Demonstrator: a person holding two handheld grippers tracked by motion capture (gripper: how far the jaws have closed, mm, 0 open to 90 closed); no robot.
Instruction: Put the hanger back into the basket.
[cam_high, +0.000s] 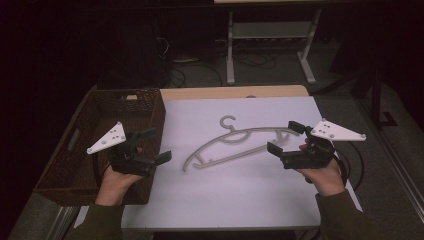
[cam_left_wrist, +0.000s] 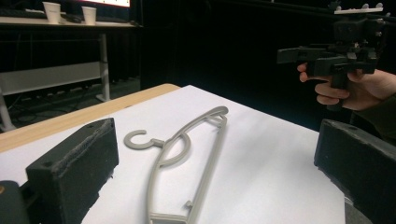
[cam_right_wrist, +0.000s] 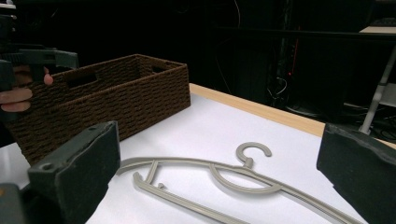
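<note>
Grey plastic hanger (cam_high: 235, 144) lies flat on white surface (cam_high: 240, 195), untouched. Left tool (cam_high: 150, 146) and right tool (cam_high: 283, 136) flank it, both spread wide (nothing held). Pickup not started; wicker basket (cam_high: 65, 165) alongside.

Left gripper (cam_high: 152, 145): jaws wide apart, empty, held level. Right gripper (cam_high: 285, 137): jaws wide apart, empty, facing the left one.

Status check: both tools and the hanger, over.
Left tool open, empty, beside the wicker basket. Right tool open, empty, at the hanger's far end. Grey hanger flat on the white sheet, untouched. Nothing in the way.
</note>
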